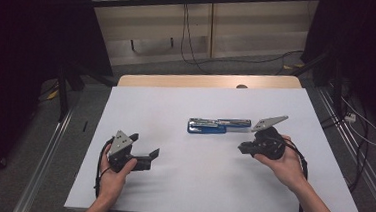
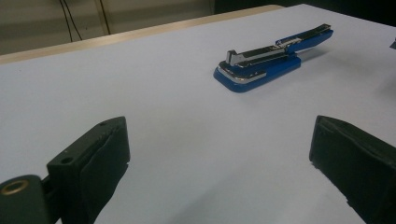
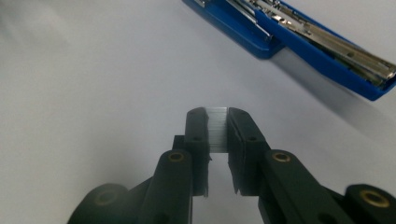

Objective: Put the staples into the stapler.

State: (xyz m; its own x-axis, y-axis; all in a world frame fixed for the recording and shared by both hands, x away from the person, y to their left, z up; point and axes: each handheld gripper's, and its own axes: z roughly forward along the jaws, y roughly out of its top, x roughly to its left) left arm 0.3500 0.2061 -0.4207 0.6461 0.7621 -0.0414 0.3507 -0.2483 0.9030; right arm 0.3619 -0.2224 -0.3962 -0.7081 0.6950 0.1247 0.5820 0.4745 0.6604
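A white sheet (image 1: 176,105) covers the counter (image 1: 178,80), whose bare wooden edge shows along the far side. Beyond it stands a pale wooden wall panel (image 1: 242,24) with black cables (image 1: 188,41) hanging down and trailing over the grey floor (image 1: 143,68). Dark curtains (image 1: 25,39) hang at both sides, and a metal rail (image 1: 47,151) runs along the floor at the left
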